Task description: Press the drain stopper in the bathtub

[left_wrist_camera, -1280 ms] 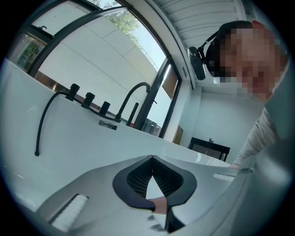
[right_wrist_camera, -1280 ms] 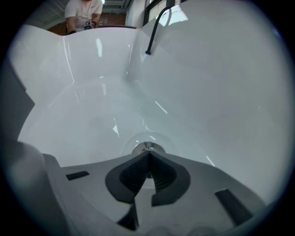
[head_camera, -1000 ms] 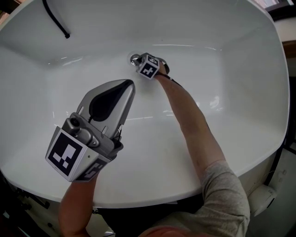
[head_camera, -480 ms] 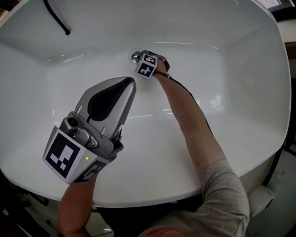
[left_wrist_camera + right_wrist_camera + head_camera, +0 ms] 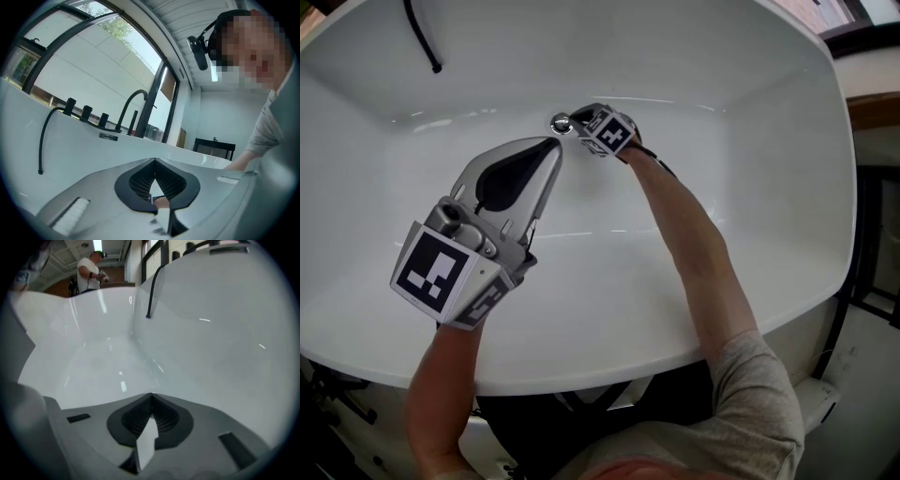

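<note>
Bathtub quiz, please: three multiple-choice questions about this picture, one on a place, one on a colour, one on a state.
1. Where is the drain stopper? A) tub floor, beside the right tongs B) on the rim C) outside the tub
2. What colour is the bathtub? A) blue B) white C) black
3. The left tongs are? A) wide open B) shut, empty C) clamping a sponge
Answers: 1A, it shines on the floor by those tips; 2B, its walls are white; 3B, tips meet, nothing between.

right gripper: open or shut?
Shut. The right gripper shows its jaws meeting at the tips, with nothing between them.
</note>
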The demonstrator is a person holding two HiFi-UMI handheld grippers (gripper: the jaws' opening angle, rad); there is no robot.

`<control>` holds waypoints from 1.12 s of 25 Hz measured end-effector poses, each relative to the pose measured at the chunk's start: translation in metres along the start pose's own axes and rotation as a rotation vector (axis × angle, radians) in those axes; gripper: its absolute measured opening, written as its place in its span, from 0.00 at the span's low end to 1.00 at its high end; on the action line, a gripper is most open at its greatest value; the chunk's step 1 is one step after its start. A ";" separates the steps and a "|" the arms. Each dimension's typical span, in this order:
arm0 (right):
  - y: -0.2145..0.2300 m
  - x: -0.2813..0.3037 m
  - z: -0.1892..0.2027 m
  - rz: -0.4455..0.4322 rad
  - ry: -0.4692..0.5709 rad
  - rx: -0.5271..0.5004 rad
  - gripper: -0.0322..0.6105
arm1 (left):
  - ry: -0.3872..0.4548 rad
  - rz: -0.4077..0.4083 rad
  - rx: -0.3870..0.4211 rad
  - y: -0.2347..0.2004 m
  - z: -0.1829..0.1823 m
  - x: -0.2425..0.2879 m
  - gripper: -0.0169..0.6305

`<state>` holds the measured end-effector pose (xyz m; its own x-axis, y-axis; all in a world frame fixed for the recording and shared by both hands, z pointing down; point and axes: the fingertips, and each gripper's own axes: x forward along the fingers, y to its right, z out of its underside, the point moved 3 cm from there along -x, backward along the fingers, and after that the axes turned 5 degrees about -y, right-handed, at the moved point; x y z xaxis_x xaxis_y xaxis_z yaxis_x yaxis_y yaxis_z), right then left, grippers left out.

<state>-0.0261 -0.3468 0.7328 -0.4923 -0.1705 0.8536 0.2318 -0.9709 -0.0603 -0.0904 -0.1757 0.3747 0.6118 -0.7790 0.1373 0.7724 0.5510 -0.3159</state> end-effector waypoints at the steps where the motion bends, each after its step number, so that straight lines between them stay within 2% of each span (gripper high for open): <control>1: 0.001 -0.027 -0.012 -0.021 0.045 0.010 0.05 | 0.011 0.004 0.015 0.002 -0.003 -0.001 0.04; 4: -0.033 -0.124 -0.051 -0.115 0.192 0.006 0.05 | 0.025 0.040 0.064 0.009 -0.010 -0.008 0.04; 7: -0.071 -0.244 -0.084 -0.161 0.293 -0.082 0.05 | 0.045 0.092 0.117 0.014 -0.020 -0.012 0.04; 11: -0.127 -0.411 -0.122 -0.157 0.408 -0.184 0.05 | 0.050 0.078 0.219 0.036 -0.055 -0.031 0.04; 14: -0.166 -0.515 -0.134 -0.107 0.510 -0.223 0.05 | 0.104 0.128 0.290 0.091 -0.098 -0.053 0.04; 17: -0.211 -0.589 -0.138 -0.070 0.596 -0.228 0.05 | 0.134 0.193 0.338 0.158 -0.127 -0.086 0.04; 21: -0.277 -0.669 -0.142 -0.029 0.688 -0.284 0.05 | 0.177 0.252 0.398 0.246 -0.154 -0.135 0.04; 28: -0.387 -0.751 -0.128 0.046 0.863 -0.314 0.05 | 0.265 0.281 0.494 0.362 -0.159 -0.219 0.04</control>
<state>0.1465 0.1357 0.0489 -0.9730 -0.1543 0.1718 0.0908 -0.9396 -0.3300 0.0285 0.1469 0.0808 0.7887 -0.5974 -0.1451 0.6147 0.7694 0.1736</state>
